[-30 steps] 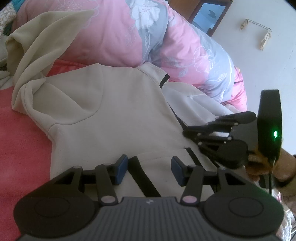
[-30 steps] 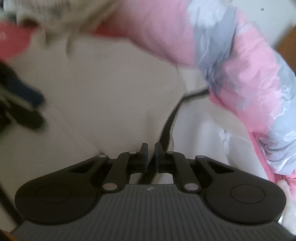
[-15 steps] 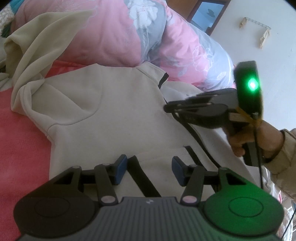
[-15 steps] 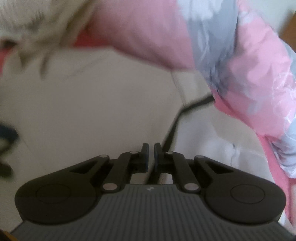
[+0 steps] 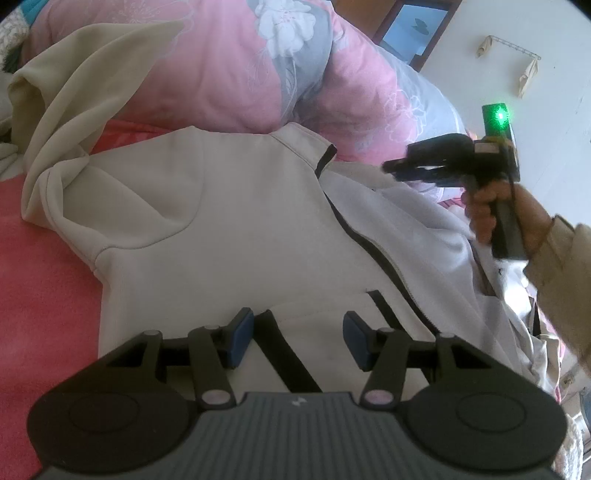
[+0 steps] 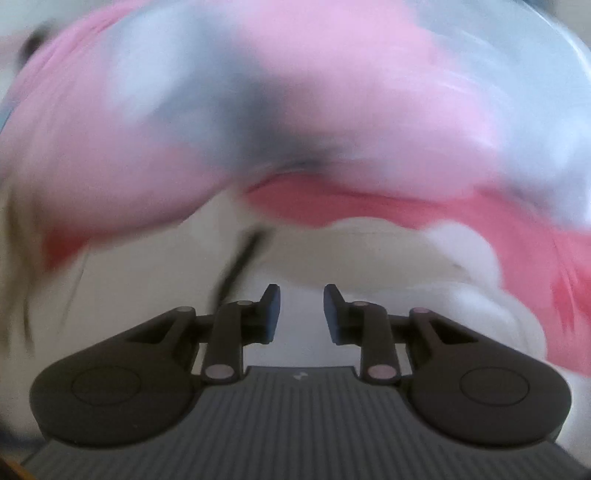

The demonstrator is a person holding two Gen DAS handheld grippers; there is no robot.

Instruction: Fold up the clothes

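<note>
A beige zip jacket lies spread front-up on the coral sheet, its collar toward the quilt and one sleeve thrown up over the quilt. My left gripper hovers low over the jacket's hem and pocket, open, blue pads apart with only flat fabric below them. A hand holds my right gripper above the jacket's right shoulder, off the cloth. In the blurred right wrist view the right gripper has its jaws opening with nothing between them, over the jacket.
A bulky pink and grey floral quilt is piled along the far side of the jacket. The coral sheet shows at the left. A white wall with a small hook rack stands at the right, beside a framed panel.
The right gripper lifted off the jacket's zip, rolled upright and swung up and to the right; its jaws went from shut to parted. The left gripper and the jacket stayed still.
</note>
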